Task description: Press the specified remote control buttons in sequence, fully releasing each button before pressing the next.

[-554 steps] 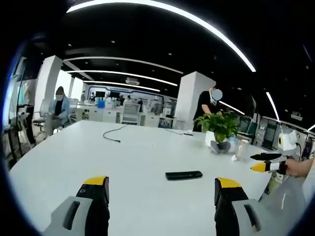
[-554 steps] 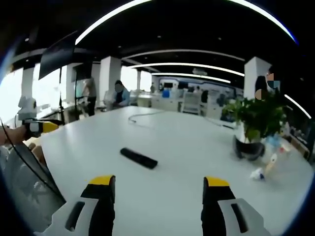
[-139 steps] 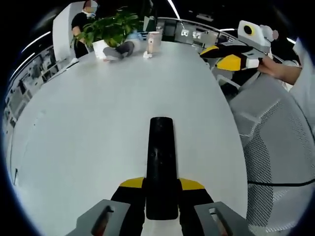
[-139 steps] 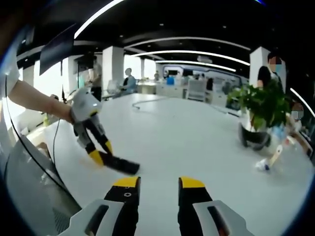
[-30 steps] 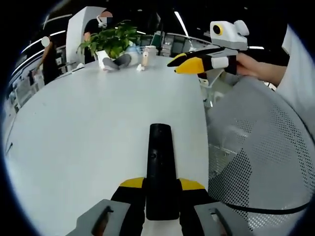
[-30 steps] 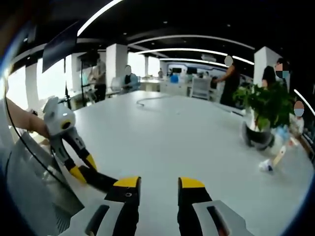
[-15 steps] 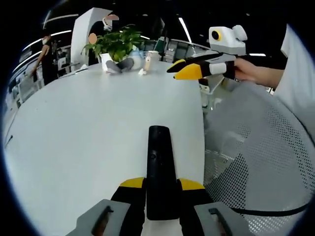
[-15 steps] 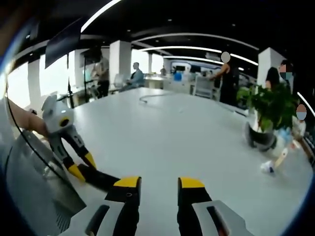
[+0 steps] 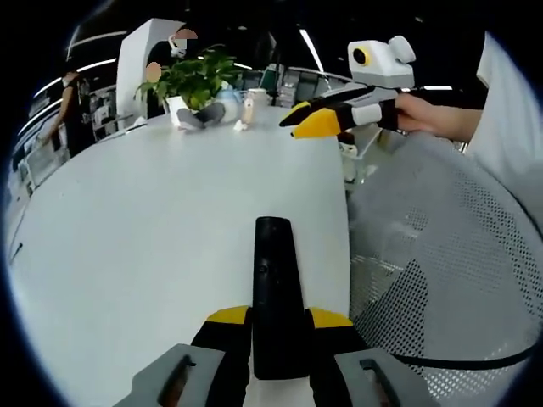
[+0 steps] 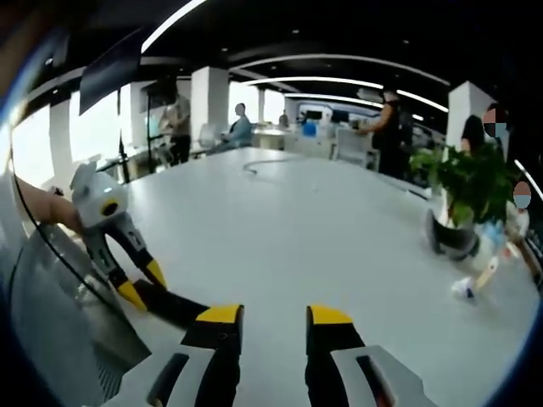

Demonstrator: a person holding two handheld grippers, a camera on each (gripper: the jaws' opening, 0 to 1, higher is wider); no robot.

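A black remote control (image 9: 273,280) lies lengthwise between the yellow-tipped jaws of my left gripper (image 9: 276,319), which is shut on its near end, above the white table (image 9: 153,220). My right gripper (image 9: 295,121) comes in from the upper right, held by a hand. Its jaws are close together and it hovers well beyond the remote's far end, apart from it. In the right gripper view my right gripper (image 10: 273,315) holds nothing between its narrow-set jaws. The left gripper (image 10: 144,287) grips the remote (image 10: 174,307) just to their left.
A potted plant (image 9: 193,78) and small items (image 9: 248,110) stand at the table's far end. A grey mesh chair (image 9: 424,254) sits right of the table edge. A cable (image 10: 254,168) lies far across the table. People stand and sit at desks behind.
The left gripper stays shut on the remote. The right gripper has drifted slightly up and left in the left gripper view. Background people have moved.
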